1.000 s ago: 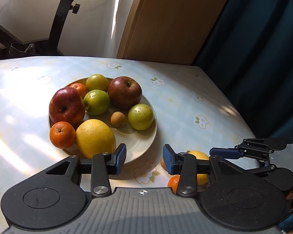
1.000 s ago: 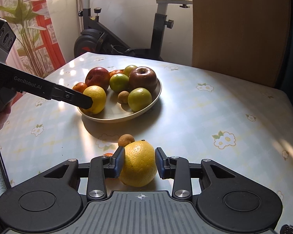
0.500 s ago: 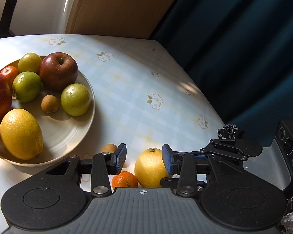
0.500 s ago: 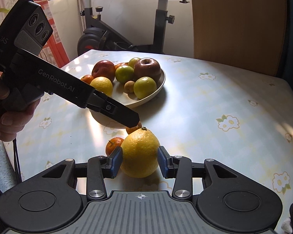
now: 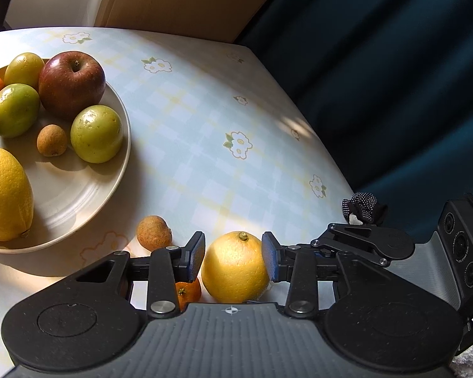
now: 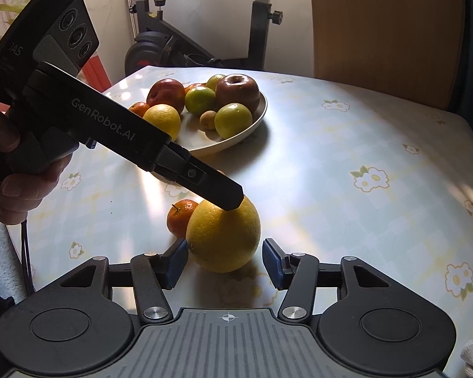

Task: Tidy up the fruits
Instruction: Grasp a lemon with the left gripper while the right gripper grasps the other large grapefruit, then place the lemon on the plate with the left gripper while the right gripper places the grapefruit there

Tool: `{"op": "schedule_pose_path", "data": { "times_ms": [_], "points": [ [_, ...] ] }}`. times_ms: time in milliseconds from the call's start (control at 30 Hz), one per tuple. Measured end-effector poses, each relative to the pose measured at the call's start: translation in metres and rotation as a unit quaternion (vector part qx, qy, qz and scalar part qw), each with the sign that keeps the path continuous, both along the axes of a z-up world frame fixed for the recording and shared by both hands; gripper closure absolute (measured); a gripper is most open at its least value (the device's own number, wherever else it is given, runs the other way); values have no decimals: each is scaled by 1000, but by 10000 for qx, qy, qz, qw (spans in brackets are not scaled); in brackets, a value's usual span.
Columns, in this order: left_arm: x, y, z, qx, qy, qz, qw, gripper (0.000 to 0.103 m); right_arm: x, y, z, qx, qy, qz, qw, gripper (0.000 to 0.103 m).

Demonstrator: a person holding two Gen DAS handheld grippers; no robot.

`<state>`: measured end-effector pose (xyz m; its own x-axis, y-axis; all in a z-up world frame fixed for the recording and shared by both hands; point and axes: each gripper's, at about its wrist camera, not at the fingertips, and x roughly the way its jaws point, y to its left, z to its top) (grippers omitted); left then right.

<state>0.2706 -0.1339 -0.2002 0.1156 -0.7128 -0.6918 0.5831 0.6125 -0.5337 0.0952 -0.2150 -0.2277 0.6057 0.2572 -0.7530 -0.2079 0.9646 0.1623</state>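
A large yellow orange sits on the table. My left gripper straddles it, its blue pads at or nearly at the fruit's sides; its fingers reach over the fruit in the right wrist view. My right gripper is open, its pads apart from the fruit. A small tangerine and a brown longan lie beside the orange. The cream plate holds apples, green fruits, an orange and tangerines.
The table's right edge drops off to a dark blue curtain. An exercise bike and a wooden board stand behind the table. The person's hand holds the left gripper's handle.
My right gripper has opened and let go of the yellow orange. My left gripper has swung right from the plate and come down around the same orange.
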Motion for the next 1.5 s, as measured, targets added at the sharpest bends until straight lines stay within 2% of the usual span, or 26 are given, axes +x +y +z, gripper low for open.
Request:
{"op": "schedule_pose_path", "data": {
  "times_ms": [233,500,800,933,1167,1500],
  "points": [
    [2,2,-5,-142,176,-11,9997,61,0,-2,-9,150,20,-10,9999,57],
    [4,8,1,-269,118,118,9995,63,3,2,4,-1,-183,119,9998,57],
    [25,37,36,-430,-317,473,9975,63,53,23,35,-176,-560,526,9969,57],
    [45,58,48,-424,-428,703,9957,63,82,37,39,-146,-620,678,9957,57],
    [73,78,48,-64,-556,964,9938,63,125,63,32,-312,-469,869,9946,57],
    [101,102,55,-246,-603,1479,9869,63,164,90,42,-699,-550,1181,9890,57]
  ]
}}
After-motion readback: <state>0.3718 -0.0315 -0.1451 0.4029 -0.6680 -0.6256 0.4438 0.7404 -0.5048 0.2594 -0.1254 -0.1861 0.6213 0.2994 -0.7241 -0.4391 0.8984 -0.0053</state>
